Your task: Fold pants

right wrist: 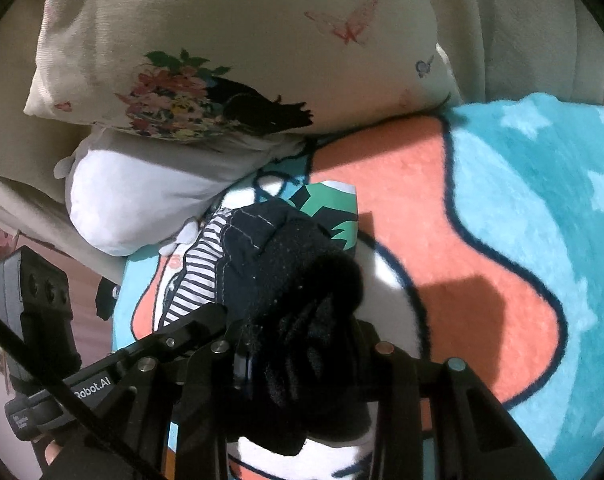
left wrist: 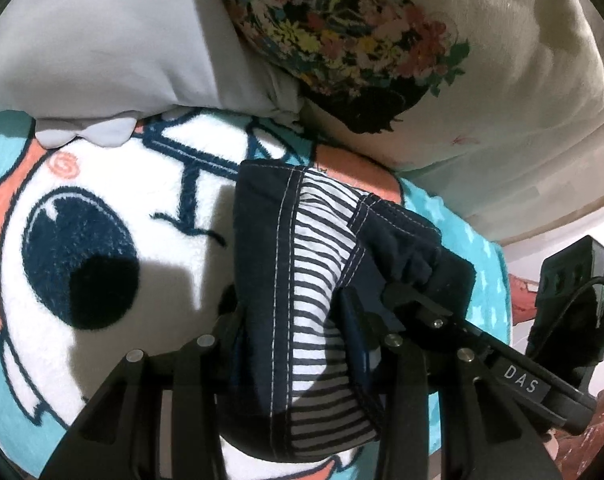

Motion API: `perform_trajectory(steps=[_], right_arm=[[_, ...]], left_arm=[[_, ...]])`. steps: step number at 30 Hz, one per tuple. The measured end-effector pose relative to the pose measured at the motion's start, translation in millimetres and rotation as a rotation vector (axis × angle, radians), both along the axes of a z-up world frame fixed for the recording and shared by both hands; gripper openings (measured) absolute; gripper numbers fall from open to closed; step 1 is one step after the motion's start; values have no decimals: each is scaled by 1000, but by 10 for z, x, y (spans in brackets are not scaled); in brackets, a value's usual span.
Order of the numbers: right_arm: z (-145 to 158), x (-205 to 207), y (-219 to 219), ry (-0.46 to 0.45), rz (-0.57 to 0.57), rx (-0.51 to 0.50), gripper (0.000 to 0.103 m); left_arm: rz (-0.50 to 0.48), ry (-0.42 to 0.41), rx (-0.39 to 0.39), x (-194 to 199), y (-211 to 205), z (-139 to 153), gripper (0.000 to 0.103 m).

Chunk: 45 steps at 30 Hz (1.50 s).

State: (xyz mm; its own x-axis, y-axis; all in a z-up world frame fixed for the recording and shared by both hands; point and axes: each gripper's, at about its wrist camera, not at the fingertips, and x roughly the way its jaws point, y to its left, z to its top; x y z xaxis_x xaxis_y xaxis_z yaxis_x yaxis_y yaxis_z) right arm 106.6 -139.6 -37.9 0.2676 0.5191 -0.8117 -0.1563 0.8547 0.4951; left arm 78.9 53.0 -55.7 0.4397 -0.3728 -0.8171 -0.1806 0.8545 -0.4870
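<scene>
both tools point steeply down at the blanket. our left tool (left wrist: 302, 320) is clenched on the pants (left wrist: 285, 248), dark navy cloth with pale stitching and a striped lining bunched between its two fingers. our right tool (right wrist: 302, 344) is likewise clamped on a thick fold of the same pants (right wrist: 269, 256); in the right wrist view the dark fabric fills the gap and spills over the fingers, so the pads themselves are hidden. the two tools sit close together: each camera shows the other tool's body at the edge of its frame, partly cut off. a fingertip (right wrist: 51, 450) shows at the lower left of the right wrist view.

the pants are gathered up over a fleece blanket (left wrist: 61, 280) printed with a cartoon face in teal, orange and white. how the legs lie we cannot make out. beyond the blanket we count two pillows: one grey pillow (left wrist: 101, 48) and one cream floral pillow (left wrist: 502, 60), leaning on it.
</scene>
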Motion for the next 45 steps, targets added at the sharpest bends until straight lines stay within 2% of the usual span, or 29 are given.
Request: perform_trajectory(steps=[2,5,6,9,12,17,21,26,30,33,35,38,42,45], right_arm=[[-27,8,4,2,-4,-7,36],[-137,47,24,13,-6,-64,45],[-191,61,21,27,-12,-95,49],[-202,50,-34,29,-32,-79,51],[-91,26,-57,-8,-42,-101,52],[271,-71,-83,-133,-72,-97,52],[412,-114,10,-167,-38,-64,48],[345,-130,-11,-131,-37,-33,41],[213,-162,-18,-92,-14,-14,28],[112,-182,29,-78,16,-39,28],[4,-162,63,-72,27,-93,28],[-185,-90,73,-58,31,-167,27],[-162,-45,22,-49,19,-145,28],[-66,-30,-61,-59,-4,-132,37]], left_arm=[[-8,19,19,25,-3,-75,43],[0,81,45,24,35,-198,47],[11,81,30,-3,79,-197,48],[42,59,23,-91,227,-91,48],[102,25,30,-175,418,73,49],[156,-18,-17,-182,550,204,49],[163,12,-26,-165,506,70,49],[161,33,-11,-135,460,-51,48],[120,42,9,-59,312,-95,48],[75,49,54,0,159,-146,48],[60,59,75,37,101,-222,49],[63,76,76,72,103,-311,58],[86,76,54,19,212,-232,57],[114,69,58,-57,292,-135,57]])
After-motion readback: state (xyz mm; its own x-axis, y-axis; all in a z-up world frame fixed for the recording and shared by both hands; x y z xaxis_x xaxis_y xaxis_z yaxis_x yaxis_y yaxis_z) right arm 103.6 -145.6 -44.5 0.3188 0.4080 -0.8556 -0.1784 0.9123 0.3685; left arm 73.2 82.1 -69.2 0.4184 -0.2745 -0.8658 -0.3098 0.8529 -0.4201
